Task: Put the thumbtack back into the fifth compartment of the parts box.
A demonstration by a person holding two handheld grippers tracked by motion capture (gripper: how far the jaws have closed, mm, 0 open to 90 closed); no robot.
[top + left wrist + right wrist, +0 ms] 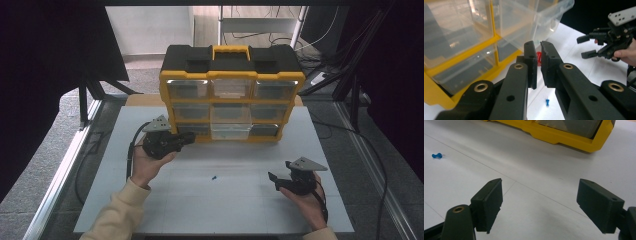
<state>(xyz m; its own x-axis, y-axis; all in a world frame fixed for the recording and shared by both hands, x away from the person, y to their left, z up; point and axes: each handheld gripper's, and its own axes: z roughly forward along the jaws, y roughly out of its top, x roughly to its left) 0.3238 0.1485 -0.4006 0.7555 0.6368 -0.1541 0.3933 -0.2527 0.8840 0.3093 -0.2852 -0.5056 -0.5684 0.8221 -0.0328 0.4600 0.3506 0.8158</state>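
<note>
My left tongs (537,53) pinching small red piece (538,58), lifted beside pulled-out clear drawer (531,22) of yellow organizer (230,95). Drop-in left. Blue pin (214,177) waits on table (150,200). Right tongs (539,205) open, empty.

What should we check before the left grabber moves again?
1. Left gripper shut on the small red piece: ok.
2. Clear plastic drawer of the yellow-and-black organiser box pulled out: ok.
3. Red piece lined up over the drawer opening: cannot tell.
4. Right gripper open, apart from the box: ok.
5. Small blue pushpin lying loose on the white table, out of the way: ok.
</note>
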